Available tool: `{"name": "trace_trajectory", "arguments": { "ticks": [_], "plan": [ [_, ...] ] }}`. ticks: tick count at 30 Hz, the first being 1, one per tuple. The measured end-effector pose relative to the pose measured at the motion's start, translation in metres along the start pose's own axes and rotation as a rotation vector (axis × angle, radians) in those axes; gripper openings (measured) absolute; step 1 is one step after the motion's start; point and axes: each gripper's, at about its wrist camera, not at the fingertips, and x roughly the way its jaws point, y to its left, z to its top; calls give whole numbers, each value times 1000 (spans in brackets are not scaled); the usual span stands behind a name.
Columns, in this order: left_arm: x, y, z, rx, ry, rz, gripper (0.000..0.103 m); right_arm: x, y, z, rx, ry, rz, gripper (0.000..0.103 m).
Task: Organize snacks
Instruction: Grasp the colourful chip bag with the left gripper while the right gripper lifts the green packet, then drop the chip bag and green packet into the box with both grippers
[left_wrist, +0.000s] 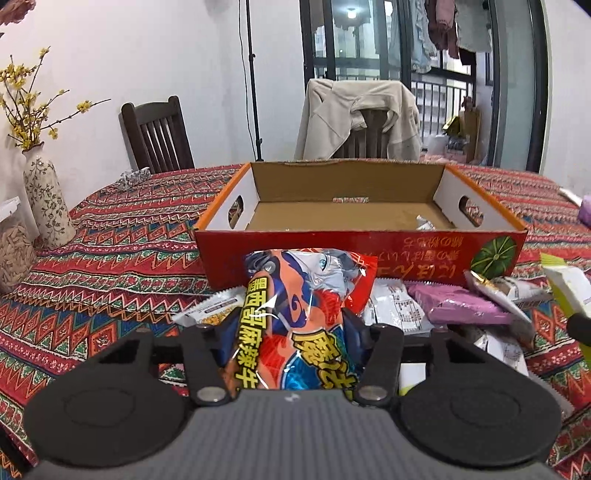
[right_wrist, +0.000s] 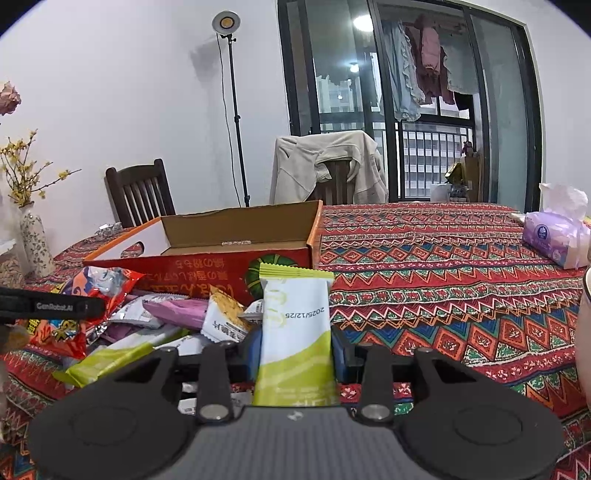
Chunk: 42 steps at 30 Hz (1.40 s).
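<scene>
My left gripper (left_wrist: 291, 321) is shut on a red-orange snack bag (left_wrist: 306, 280), which stands up between the fingers just in front of the red cardboard box (left_wrist: 354, 243). The open box holds a few small packets at its back and right. In the right wrist view, my right gripper (right_wrist: 297, 347) is shut on a white-and-green packet (right_wrist: 295, 306), held upright near the box's right corner (right_wrist: 277, 266). A pile of loose snacks, including a purple packet (right_wrist: 177, 310), lies on the tablecloth before the box. The left gripper's side (right_wrist: 51, 306) shows at the left with the red bag (right_wrist: 107, 284).
A flowered vase (left_wrist: 48, 199) and a jar (left_wrist: 14, 254) stand at the table's left. A tissue pack (right_wrist: 554, 240) lies at the far right. Two chairs, one draped with a beige jacket (left_wrist: 358, 118), stand behind the table, beside a light stand (right_wrist: 236, 147).
</scene>
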Motion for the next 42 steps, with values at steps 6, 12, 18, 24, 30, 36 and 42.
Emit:
{"name": "trace_trajectory", "arguments": {
  "ticks": [6,12,18,24,30,36,42],
  "plan": [
    [-15,8,3,-23,-41,-25,55,-3,4,2,-10,-6,0,37],
    [-33,13,15,-22,-108,-52,55,-7,11,9,-27,-26,-1,37],
    [-38,15,32,-22,-153,-56,55,-3,18,26,-37,-59,-5,37],
    [-35,16,49,-30,-183,-76,55,5,26,46,-57,-93,-8,37],
    [-28,19,70,-37,-216,-95,55,18,40,71,-84,-123,1,37],
    [-14,20,90,-64,-241,-105,55,42,55,95,-105,-128,14,37],
    [7,18,108,-86,-246,-114,55,75,65,120,-105,-124,12,37]
  ]
}}
